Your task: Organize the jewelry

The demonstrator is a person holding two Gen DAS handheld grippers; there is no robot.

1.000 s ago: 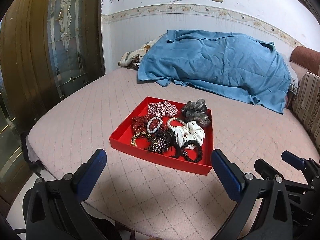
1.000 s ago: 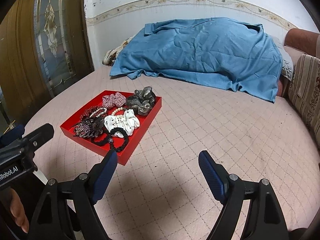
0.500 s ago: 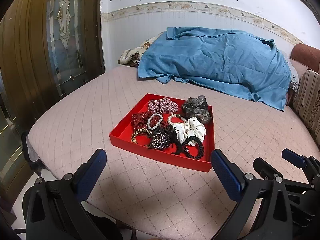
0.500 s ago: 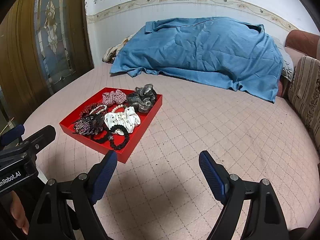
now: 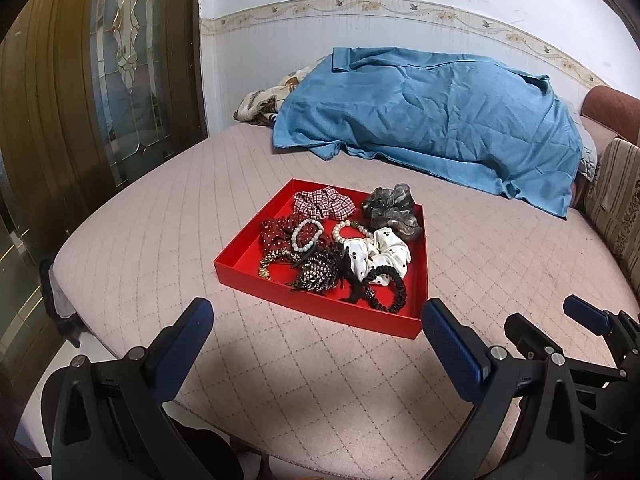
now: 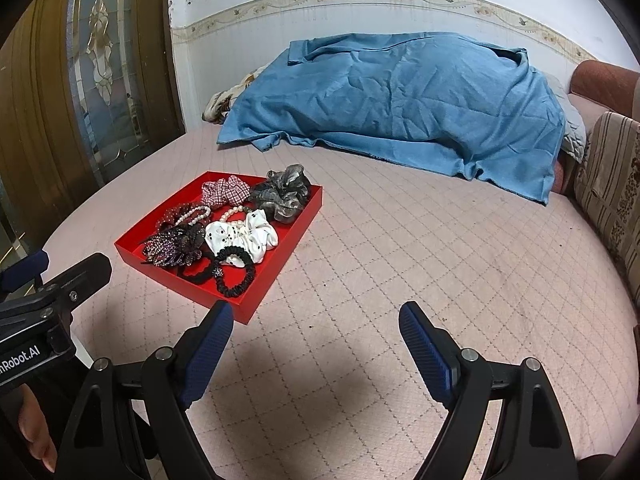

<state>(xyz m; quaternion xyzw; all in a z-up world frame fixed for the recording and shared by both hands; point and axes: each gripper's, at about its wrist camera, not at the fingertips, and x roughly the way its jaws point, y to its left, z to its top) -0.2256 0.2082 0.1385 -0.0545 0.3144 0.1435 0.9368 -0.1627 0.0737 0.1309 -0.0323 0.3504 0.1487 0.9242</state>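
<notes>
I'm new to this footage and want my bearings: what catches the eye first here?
A bright red tray heaped with scrunchies and bead bracelets sits on the pink quilted bed. Behind it, a rumpled blue blanket lies against the wall. Both hand-held grippers hover open and empty in the foreground.

A: What lies on the pink quilted bed?
B: A crumpled blue blanket at its far end, against the white wall; a floral cloth pokes out at the blanket's left
A: And beside the bed?
B: A wooden door with patterned glass left, striped cushions right
</notes>
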